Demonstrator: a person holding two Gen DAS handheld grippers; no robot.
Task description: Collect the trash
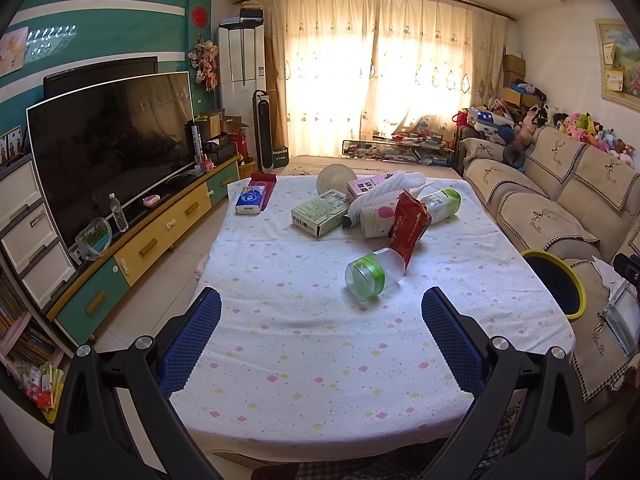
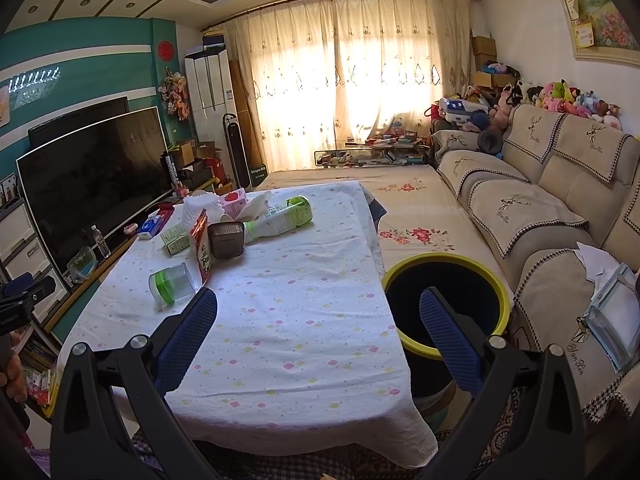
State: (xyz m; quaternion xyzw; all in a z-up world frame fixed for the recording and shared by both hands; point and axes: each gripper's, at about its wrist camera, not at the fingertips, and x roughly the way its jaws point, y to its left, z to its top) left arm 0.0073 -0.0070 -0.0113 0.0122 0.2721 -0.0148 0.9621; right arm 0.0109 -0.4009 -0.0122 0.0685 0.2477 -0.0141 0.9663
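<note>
Left gripper (image 1: 320, 334): we hold it low over the near table edge, blue textured pads spread wide, nothing between them.
Right gripper (image 2: 318, 334): likewise spread and empty; we keep it partly over the bin, likely ready for drops.
Bin (image 2: 505, 300): round, dark inside, yellow-green rim; stands on the floor just beside the table's right edge, between table and sofa (image 2: 560, 208), within easy reach.
Table (image 1: 320, 360): draped in soft white cloth with small pastel print.
Clear jar (image 1: 372, 276): translucent plastic, green band, lying on its side; nearest piece of trash, so in our judgement the first pick.
Red wrapper (image 1: 410, 226): crinkled foil, leaning on the jar.
Green carton (image 1: 320, 214): flat cardboard box.
White-green bottle (image 1: 442, 204): toppled, in the far heap.
Tissue pack (image 1: 251, 199): blue-white, apart at the far left.
</note>
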